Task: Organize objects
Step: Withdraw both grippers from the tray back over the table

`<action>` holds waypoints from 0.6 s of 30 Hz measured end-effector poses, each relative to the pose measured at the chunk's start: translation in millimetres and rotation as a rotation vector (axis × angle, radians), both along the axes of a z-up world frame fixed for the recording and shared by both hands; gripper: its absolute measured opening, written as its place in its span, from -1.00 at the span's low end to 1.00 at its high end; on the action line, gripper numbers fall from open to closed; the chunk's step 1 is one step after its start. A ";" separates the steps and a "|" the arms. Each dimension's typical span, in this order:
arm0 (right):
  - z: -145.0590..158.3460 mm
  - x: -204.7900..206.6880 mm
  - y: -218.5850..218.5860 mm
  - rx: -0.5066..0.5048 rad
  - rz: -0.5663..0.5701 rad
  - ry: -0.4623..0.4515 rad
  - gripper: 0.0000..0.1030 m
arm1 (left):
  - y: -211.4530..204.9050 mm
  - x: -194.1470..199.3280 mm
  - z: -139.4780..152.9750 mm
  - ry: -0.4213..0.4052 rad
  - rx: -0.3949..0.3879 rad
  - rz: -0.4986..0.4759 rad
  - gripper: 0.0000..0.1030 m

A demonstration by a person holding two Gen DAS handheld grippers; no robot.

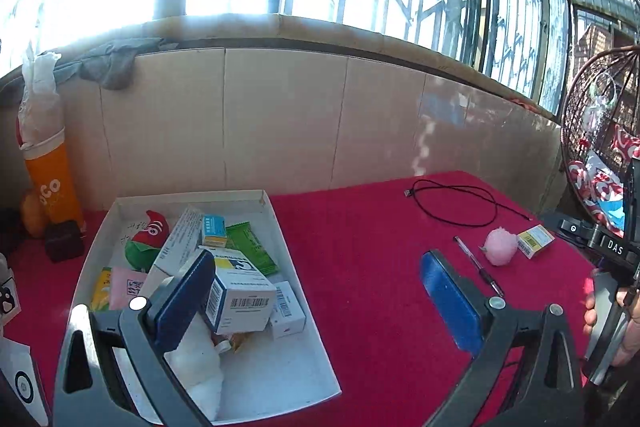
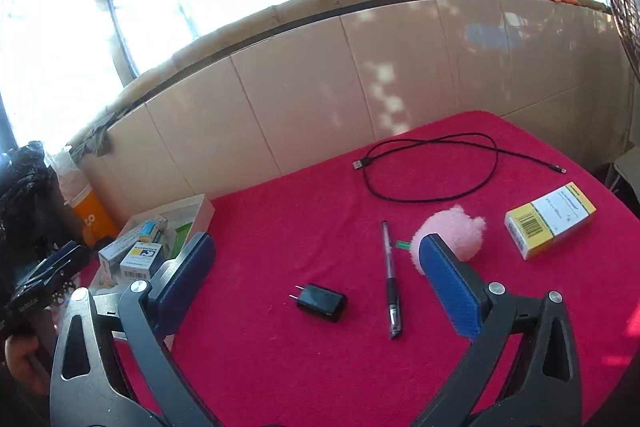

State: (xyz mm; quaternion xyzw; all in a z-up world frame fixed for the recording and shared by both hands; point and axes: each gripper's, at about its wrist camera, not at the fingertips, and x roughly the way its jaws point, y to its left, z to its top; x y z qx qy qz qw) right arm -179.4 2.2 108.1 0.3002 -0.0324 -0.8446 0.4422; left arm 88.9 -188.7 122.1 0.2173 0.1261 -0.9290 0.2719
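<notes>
On the red-covered table [image 2: 280, 367], loose things are lying to the right while a white tray [image 1: 294, 267] is sitting at the left, close to the tiled wall [image 1: 280, 123]. The tray is holding a jumble of goods: a blue and white medicine box [image 1: 240, 291] is resting on top, a green packet [image 1: 252, 243] is leaning behind it, and a red and green plush toy [image 1: 148, 239] is lying near the far left corner.

The left hand-held gripper [image 1: 316, 303] is hanging over the tray's right side with its jaws standing wide apart and nothing between the blue pads; one finger is showing in front of the medicine box, the other over bare red cloth.

The right hand-held gripper [image 2: 320, 279] is pointing down at the table with its jaws fully spread and nothing clamped. Between its fingers a black charger plug [image 2: 322, 302] is lying flat, and just to the right of it a pen [image 2: 390, 279] is lying lengthwise. A pink fluffy ball [image 2: 452, 227] is sitting just behind the right finger, and a yellow and white box [image 2: 550, 225] is lying well to the right of it. A black USB cable [image 2: 432, 167] is looping farther back, near the wall.

An orange cup [image 1: 52, 187] is standing left of the tray.
</notes>
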 end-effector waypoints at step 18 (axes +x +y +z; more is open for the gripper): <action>-82.8 -58.5 -37.9 0.328 0.168 -0.111 -0.10 | 58.1 -96.2 -68.4 -0.283 0.046 -0.258 1.00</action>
